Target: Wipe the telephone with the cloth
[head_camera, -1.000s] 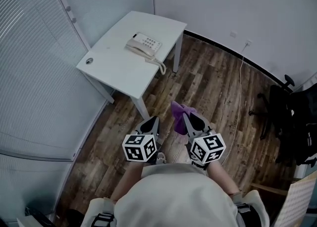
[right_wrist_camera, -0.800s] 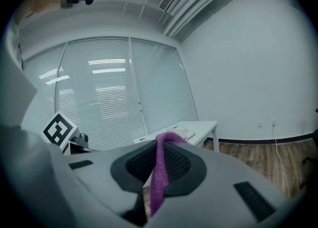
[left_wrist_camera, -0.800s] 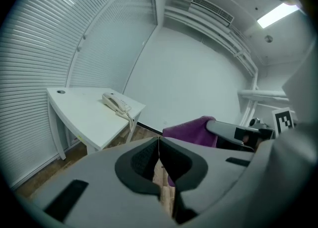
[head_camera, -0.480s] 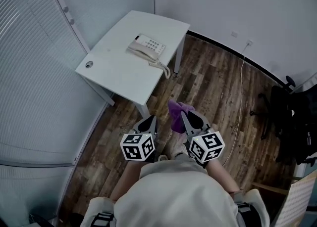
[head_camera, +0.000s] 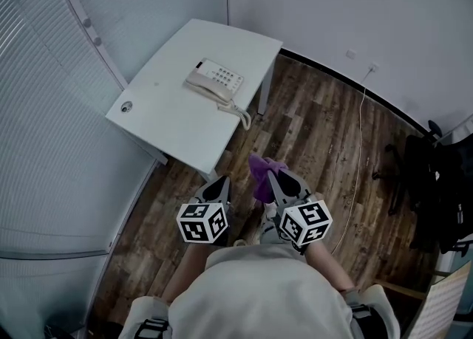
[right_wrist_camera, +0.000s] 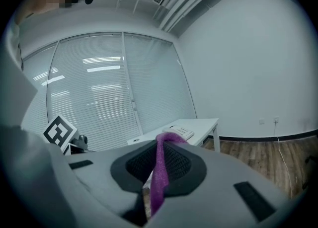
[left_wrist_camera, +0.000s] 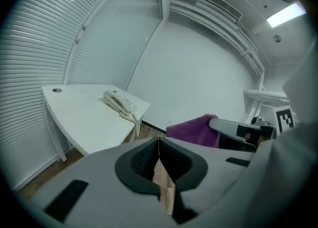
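Left gripper [head_camera: 221,180] clenched: jaws together, nothing between them. Right gripper [head_camera: 270,176] clamped on the purple cloth [head_camera: 259,170]; the cloth runs up between the pads and bunches out past the tips. Both grippers are held side by side in front of the person, over the wood floor [head_camera: 318,127], short of the worktop [head_camera: 174,120] and not touching it. Phone [head_camera: 214,79] sits on the white worktop near its right edge, handset on cradle, keypad up; coiled cord [head_camera: 240,114] hangs off that edge. Phone is well apart from both grippers and the cloth. Round grommet [head_camera: 126,106] near the worktop's left corner. Blinds along the left wall, thin cable [head_camera: 360,134] runs from a wall socket across the floor, black chair [head_camera: 432,182] at right.
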`<state>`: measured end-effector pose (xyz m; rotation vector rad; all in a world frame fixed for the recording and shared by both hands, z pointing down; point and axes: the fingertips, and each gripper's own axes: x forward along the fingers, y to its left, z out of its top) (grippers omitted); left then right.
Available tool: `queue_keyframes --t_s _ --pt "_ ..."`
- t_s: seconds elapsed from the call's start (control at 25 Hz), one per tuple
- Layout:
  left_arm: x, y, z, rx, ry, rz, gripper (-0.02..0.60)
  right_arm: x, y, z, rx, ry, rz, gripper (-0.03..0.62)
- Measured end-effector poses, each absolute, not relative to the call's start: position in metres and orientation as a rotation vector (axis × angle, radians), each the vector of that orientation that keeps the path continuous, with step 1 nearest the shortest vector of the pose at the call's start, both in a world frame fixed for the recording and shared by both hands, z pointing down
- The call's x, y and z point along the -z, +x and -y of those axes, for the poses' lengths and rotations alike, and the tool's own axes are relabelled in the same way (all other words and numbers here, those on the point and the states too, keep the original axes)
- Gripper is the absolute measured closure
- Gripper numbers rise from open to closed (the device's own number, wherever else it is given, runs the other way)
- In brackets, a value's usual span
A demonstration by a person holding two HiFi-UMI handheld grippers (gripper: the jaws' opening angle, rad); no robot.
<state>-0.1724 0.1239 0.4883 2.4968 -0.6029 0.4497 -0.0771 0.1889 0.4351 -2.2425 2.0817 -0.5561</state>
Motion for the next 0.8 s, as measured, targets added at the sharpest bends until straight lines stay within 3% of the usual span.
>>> queue_keyframes --t_s 0.8 --pt "-0.475 -0.029 -0.031 -0.422 2.444 0.780 0.560 -0.414 0.083 -0.079 0.523 -2.109 -2.240 0.551"
